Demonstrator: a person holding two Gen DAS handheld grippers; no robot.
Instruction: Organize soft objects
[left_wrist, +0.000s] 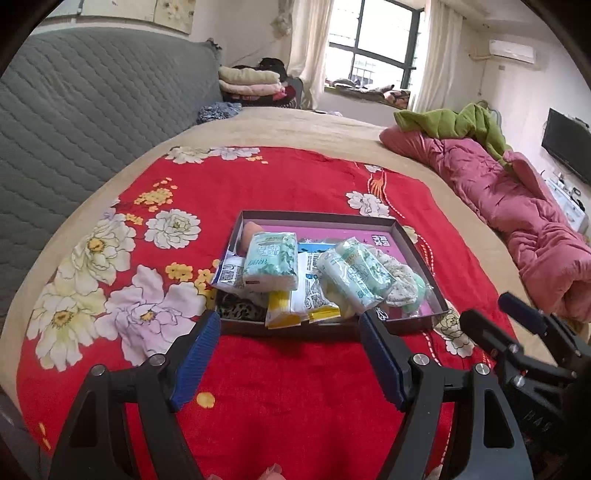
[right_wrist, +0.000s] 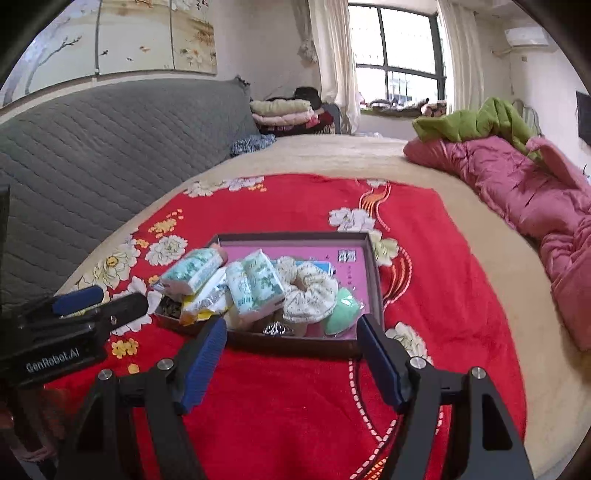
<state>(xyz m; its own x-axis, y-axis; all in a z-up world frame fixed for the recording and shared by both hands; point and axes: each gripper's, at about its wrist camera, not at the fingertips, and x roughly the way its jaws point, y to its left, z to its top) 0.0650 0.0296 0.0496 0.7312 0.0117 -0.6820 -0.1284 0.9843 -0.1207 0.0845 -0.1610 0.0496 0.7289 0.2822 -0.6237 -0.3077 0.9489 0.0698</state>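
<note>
On bed: red floral plush blanket (left_wrist: 295, 387), dark shallow cardboard box with pink lining (left_wrist: 332, 219) centred on it. Box already piled: mint-printed soft tissue packs (left_wrist: 271, 260), cream fabric scrunchie (right_wrist: 308, 291), yellow-white snack sachets (left_wrist: 295, 306). Left gripper (left_wrist: 288, 354) and right gripper (right_wrist: 291, 360) both wide, empty, just short of box. Looks like late step; next: tidy overhanging sachets, light pinch.

We look from two wrist cameras, each peering forward and downward between its own fingers at the bed. Our left view sits left of the shallow box (left_wrist: 413, 254), close to its near edge; our right view sits further right, equally close. Both share the box, the red floral blanket (right_wrist: 443, 295), the grey headboard (left_wrist: 74, 110) and the window (right_wrist: 399, 55).
</note>
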